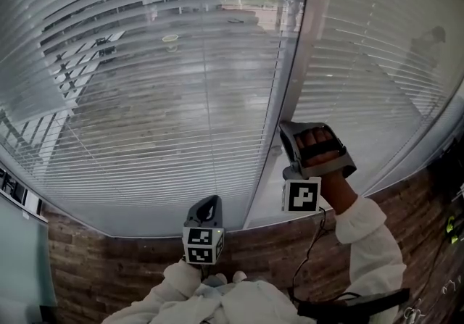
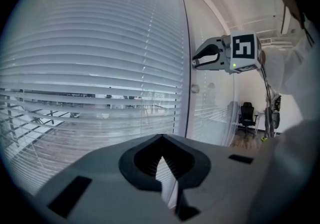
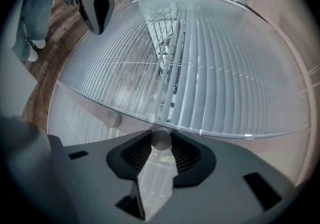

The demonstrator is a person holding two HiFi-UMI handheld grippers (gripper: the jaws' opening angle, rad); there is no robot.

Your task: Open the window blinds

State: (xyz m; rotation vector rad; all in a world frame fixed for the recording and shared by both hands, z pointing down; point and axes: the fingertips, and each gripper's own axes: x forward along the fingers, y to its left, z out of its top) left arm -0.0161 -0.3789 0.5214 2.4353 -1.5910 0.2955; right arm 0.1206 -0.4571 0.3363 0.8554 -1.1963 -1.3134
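White slatted blinds [image 1: 167,98] hang behind glass in two panes split by a pale upright frame [image 1: 293,76]. Their slats are tilted partly open, and the outdoors shows through them. My right gripper [image 1: 287,135] reaches up to that frame and is rolled on its side. In the right gripper view a small round grey knob [image 3: 161,139] sits between its pads [image 3: 161,143], which are shut on it. My left gripper [image 1: 209,204] hangs lower, in front of the left pane, touching nothing. Its jaws [image 2: 161,140] meet at the tips with nothing between them.
A second round knob [image 2: 195,88] sits on the frame just below my right gripper [image 2: 196,60]. Wood flooring [image 1: 123,264] runs below the window. A black office chair [image 2: 246,115] stands far right in the room. A cable [image 1: 313,243] trails from the right gripper along the white sleeve [image 1: 377,243].
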